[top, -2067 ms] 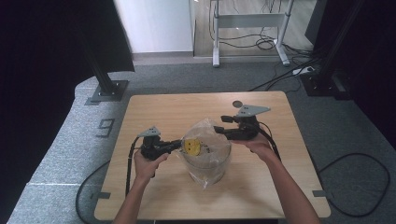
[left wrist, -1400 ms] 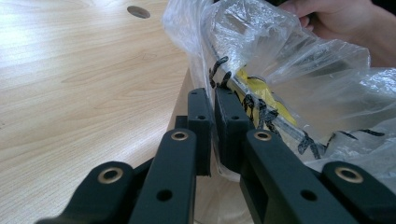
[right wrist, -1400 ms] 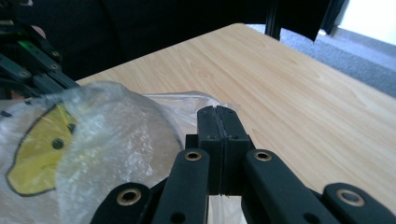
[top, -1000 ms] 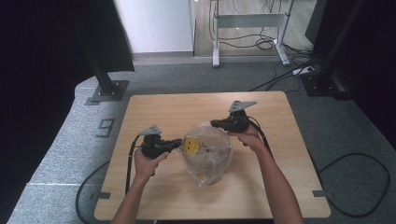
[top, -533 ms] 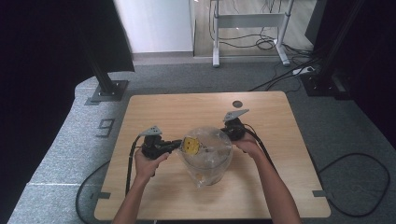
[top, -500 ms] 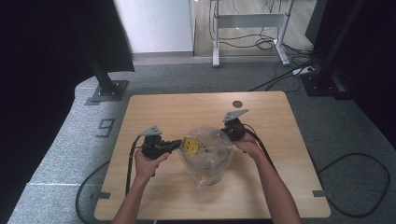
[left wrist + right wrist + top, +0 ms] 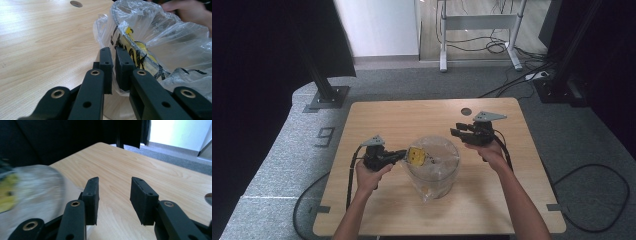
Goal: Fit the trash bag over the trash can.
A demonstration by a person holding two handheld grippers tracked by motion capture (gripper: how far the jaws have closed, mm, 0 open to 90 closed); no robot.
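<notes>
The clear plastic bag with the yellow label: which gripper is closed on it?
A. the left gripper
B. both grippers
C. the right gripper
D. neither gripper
A: the left gripper pinches the edge of the clear plastic bag with the yellow label, while the right gripper stands open over bare table.

Number 9 (image 7: pixel 326 135) on the grey floor
</notes>
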